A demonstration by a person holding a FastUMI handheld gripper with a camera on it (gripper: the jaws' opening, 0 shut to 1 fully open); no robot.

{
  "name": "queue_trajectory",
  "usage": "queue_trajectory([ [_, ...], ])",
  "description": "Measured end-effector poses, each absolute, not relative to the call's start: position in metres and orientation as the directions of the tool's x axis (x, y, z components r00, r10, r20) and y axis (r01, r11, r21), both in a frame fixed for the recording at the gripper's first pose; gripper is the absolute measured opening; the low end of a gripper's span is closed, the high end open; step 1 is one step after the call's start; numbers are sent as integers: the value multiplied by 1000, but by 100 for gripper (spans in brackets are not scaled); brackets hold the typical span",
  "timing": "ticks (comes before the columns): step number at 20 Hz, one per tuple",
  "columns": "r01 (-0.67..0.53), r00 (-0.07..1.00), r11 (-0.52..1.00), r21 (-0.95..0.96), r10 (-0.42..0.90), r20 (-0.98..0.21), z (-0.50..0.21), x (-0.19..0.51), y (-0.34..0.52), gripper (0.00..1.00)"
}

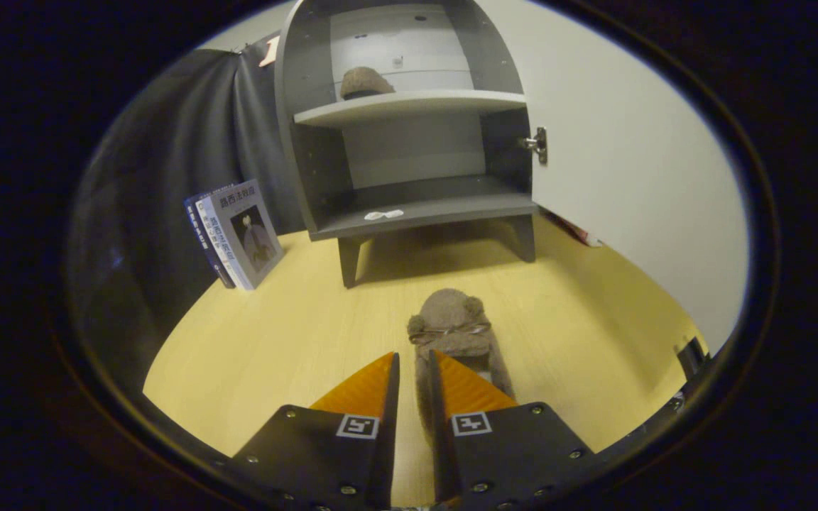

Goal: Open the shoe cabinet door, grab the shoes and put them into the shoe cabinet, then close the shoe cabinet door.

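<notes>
My gripper had its jaws drawn narrow, the two orange ribbed fingers pinching the heel end of a brown plush slipper that lay on the pale wood-grain floor. The part of the slipper caught between my fingers was mostly hidden behind the black finger mounts, so I could not make out how much of it I held — only a thin strip of fuzzy fabric showed in the gap. Its far end was rounded, with two small ear-like bumps and a thin bow across it.

Beyond it stood the shoe cabinet, grey, matte, flat-panelled, on short tapered legs, its top cut off from sight. Its white door hung wide open to the right, held by a metal hinge. On the upper shelf, toward the left, sat the other slipper, a dim rounded lump whose details were hard to tell. A small white scrap lay on the lower shelf; I could not tell what it was.

To the left, a few glossy books leaned against the black cloth wall.
</notes>
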State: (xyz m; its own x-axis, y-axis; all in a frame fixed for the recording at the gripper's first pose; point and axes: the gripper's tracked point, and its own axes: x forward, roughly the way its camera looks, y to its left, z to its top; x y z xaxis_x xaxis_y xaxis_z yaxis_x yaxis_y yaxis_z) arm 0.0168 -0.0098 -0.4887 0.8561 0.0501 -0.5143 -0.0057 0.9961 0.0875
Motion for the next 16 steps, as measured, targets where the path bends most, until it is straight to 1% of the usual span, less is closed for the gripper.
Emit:
queue_trajectory([
  [3, -2, 825, 997, 74, 44, -563, -513, 22, -11, 23],
  [10, -41, 779, 999, 31, 51, -625, -539, 48, -10, 21],
  [11, -45, 775, 999, 26, 52, -630, -541, 51, -11, 21],
  [12, -50, 770, 998, 23, 53, -635, -544, 55, -11, 24],
  [14, -59, 766, 998, 27, 63, -640, -547, 60, -10, 24],
  [15, -47, 766, 999, 10, 42, -642, -543, 62, -15, 19],
  [16, -49, 768, 999, 19, 50, -639, -546, 62, -14, 14],
])
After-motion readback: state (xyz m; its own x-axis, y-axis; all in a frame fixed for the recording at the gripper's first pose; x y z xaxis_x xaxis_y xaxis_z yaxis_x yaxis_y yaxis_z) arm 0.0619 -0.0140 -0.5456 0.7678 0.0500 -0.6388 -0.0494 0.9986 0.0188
